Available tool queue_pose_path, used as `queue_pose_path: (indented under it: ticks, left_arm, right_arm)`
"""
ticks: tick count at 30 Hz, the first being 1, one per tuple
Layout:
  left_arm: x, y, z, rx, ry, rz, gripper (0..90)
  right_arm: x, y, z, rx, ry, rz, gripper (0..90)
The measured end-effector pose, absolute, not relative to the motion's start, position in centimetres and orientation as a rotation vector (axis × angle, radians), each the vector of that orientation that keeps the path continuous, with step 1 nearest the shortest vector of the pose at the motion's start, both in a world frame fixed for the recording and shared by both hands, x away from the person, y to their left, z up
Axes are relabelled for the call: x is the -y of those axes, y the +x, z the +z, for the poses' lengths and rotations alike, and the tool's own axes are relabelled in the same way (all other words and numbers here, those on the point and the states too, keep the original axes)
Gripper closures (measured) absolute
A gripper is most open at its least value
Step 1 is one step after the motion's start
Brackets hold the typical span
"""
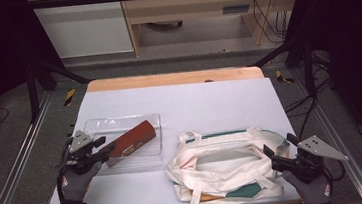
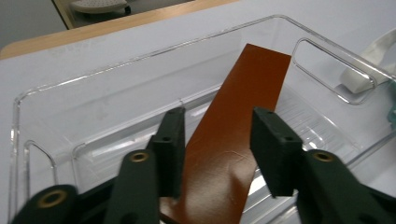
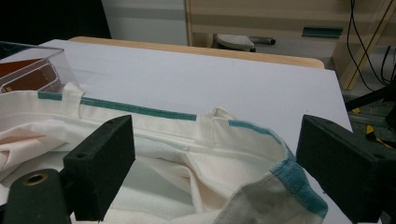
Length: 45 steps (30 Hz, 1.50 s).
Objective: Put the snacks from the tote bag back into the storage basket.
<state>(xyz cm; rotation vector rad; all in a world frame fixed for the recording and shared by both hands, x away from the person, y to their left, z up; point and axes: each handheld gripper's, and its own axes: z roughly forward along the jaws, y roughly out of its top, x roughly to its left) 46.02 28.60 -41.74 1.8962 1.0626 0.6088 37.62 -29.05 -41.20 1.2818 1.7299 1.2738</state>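
A flat brown packet (image 1: 135, 138) lies slanted in a clear plastic tray (image 1: 120, 119) on the left of the table, its near end raised over the tray's left rim. My left gripper (image 1: 102, 149) is shut on that near end. In the left gripper view the two black jaws of the left gripper (image 2: 217, 140) press on the side edges of the packet (image 2: 252, 84) inside the tray (image 2: 140, 58). A cream tote bag (image 1: 216, 176) with green trim lies open at the front. My right gripper (image 1: 278, 144) stands wide open at its right end, the right gripper (image 3: 215, 158) straddling the bag's rim (image 3: 154, 121) without touching it.
The white table top (image 1: 209, 99) has free room behind the tray and the bag. Its wooden far edge (image 1: 174, 78) faces a cabinet and cables on the floor. Metal frame rails run along both sides. The tray's corner (image 3: 28, 60) sits just left of the bag.
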Motion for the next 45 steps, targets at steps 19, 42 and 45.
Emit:
queue_pose_path:
  ticks: [19, 42, 45]
  left_arm:
    - [-26.1, 45.6, -42.4, -1.082, 1.983, 0.49, 89.8]
    - [-26.8, 46.6, -42.8, -1.167, 2.015, 0.53, 89.8]
    - [-27.1, 46.7, -42.8, -1.179, 2.007, 0.543, 89.7]
  right_arm:
    - [29.0, 37.6, -41.2, -1.734, 1.274, 1.271, 12.3]
    - [29.0, 37.7, -41.3, -1.74, 1.275, 1.267, 12.3]
    - [29.0, 37.7, -41.3, -1.738, 1.274, 1.267, 12.3]
